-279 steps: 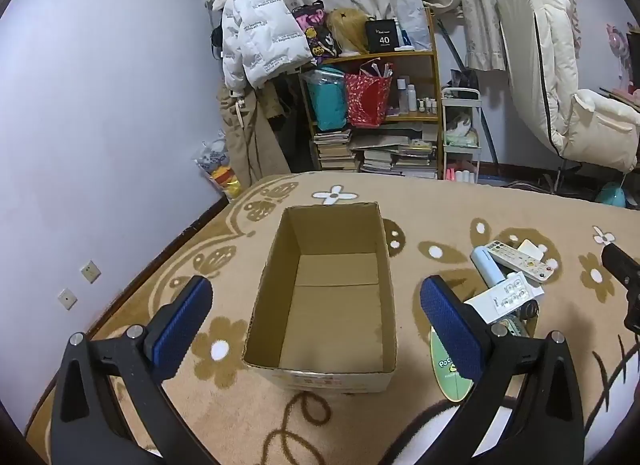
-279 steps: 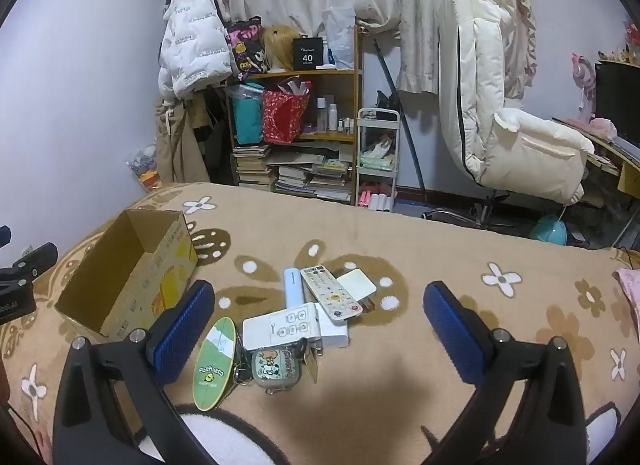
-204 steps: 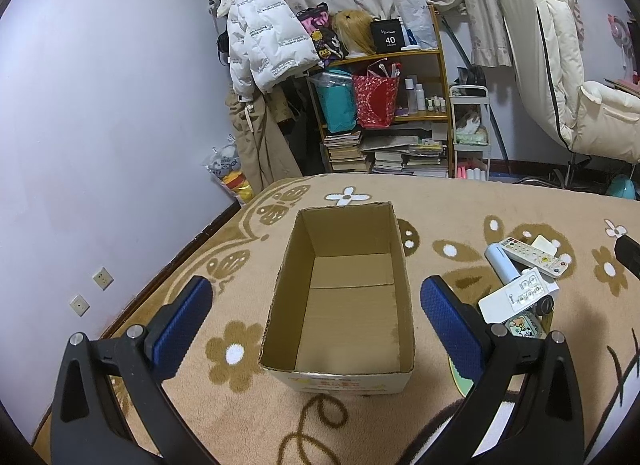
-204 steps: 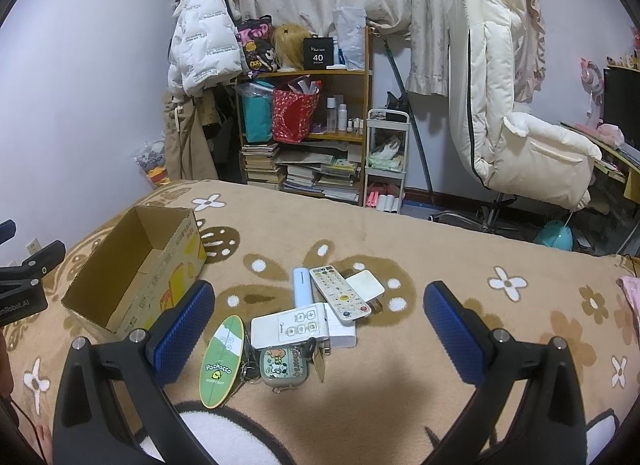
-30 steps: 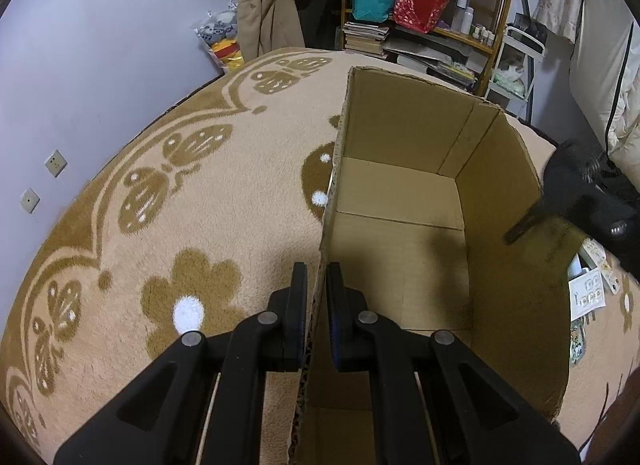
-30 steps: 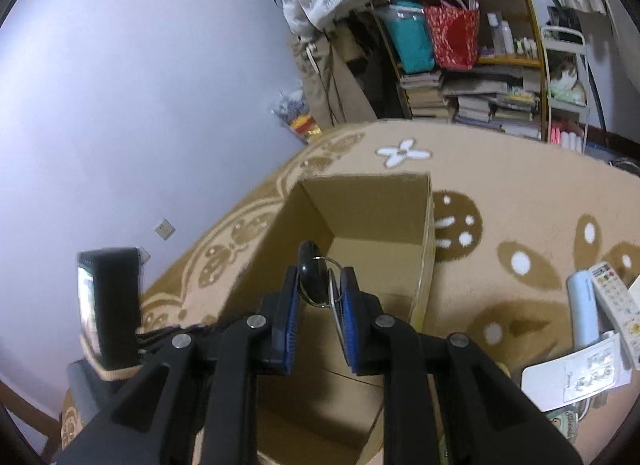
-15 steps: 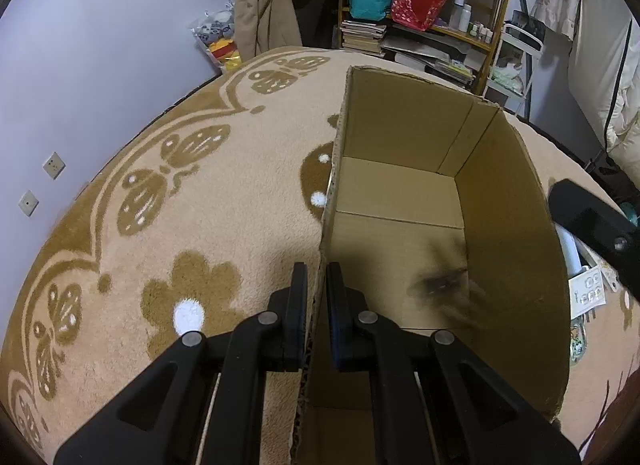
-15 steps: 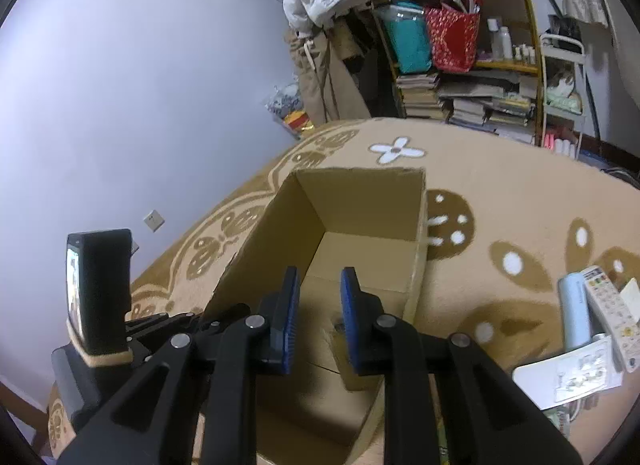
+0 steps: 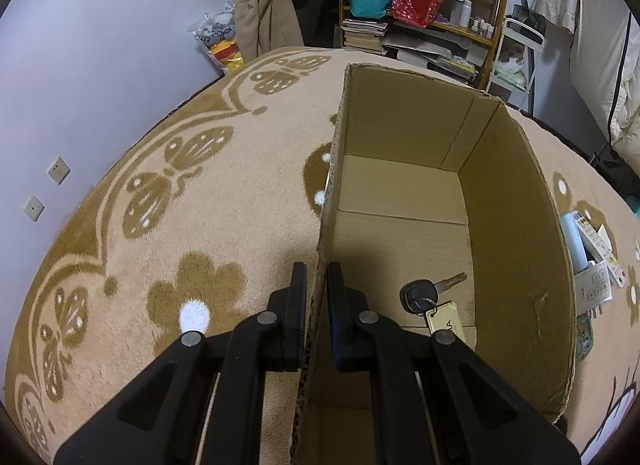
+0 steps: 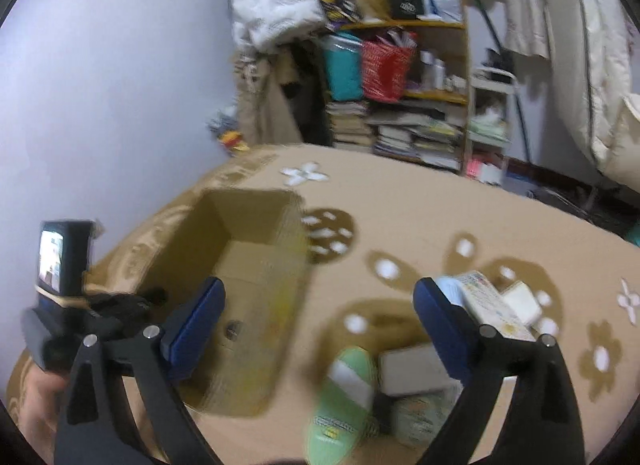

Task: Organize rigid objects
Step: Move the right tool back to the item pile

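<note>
An open cardboard box (image 9: 516, 249) stands on the patterned carpet. My left gripper (image 9: 317, 285) is shut on the box's left wall, one finger inside and one outside. A black car key with a tan tag (image 9: 430, 299) lies on the box floor. My right gripper (image 10: 318, 315) is open and empty, above the carpet to the right of the box (image 10: 256, 265). Below it lie a green oval item (image 10: 344, 397), a white flat box (image 10: 416, 369), a remote (image 10: 488, 301) and a small white block (image 10: 520, 301). This view is blurred.
A shelf with books and bags (image 10: 400, 77) stands at the far wall beside hanging coats (image 10: 268, 13). A cream chair (image 10: 608, 77) is at the far right. Remotes and a white tube (image 9: 588, 245) lie right of the box.
My right gripper has opened wide and pulled back to the right, away from the box. The key it held now lies on the box floor. The left gripper has not moved.
</note>
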A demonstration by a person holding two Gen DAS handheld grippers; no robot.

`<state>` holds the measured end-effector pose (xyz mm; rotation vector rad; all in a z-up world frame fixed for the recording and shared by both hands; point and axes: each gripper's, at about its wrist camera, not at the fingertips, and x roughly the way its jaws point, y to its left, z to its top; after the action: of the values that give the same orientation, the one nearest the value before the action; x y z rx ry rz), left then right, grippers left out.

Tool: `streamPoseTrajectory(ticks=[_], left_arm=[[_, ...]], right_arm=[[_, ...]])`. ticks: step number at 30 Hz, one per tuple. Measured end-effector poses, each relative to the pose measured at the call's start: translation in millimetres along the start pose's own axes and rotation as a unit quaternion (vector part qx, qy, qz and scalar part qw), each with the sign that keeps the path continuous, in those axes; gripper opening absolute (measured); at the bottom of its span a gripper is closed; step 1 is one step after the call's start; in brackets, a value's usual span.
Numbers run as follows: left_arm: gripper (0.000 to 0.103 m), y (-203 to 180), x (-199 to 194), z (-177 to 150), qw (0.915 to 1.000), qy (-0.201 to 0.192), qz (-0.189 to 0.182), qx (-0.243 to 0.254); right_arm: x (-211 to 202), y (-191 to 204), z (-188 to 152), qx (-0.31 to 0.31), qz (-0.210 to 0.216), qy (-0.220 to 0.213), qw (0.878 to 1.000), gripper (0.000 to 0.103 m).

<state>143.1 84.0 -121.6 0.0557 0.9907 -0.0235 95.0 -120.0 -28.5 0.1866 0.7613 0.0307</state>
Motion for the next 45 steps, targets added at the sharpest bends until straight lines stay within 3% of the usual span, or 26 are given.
streamPoseTrajectory(ticks=[5,10,19,22,29,45], left_arm=[[0.009,0.1,-0.4,-0.8,1.0,-0.001,0.004,0.002],[0.009,0.6,-0.7,-0.6,1.0,-0.001,0.003,0.0],[0.009,2.3,-0.2,0.4,1.0,0.001,0.002,-0.006],[0.009,2.2,-0.1,-0.1,1.0,0.001,0.002,-0.008],[0.009,2.7,0.4,-0.6,1.0,0.002,0.0,-0.009],[0.009,2.7,-0.1,-1.3,1.0,0.002,0.002,-0.006]], right_arm=[[2.9,-38.4,-13.8,0.015,-0.047,0.027,0.998,0.1],[15.1,-72.9,-38.8,0.059,-0.064,0.067,0.994,0.1],[29.4,-98.3,-63.7,0.081,-0.091,0.106,0.987,0.1],[36.1,-111.0,-73.8,0.104,-0.082,0.125,0.983,0.1],[51.4,-116.7,-92.7,0.111,-0.074,0.162,0.978,0.1],[66.1,-104.3,-100.3,0.093,-0.076,0.18,0.976,0.1]])
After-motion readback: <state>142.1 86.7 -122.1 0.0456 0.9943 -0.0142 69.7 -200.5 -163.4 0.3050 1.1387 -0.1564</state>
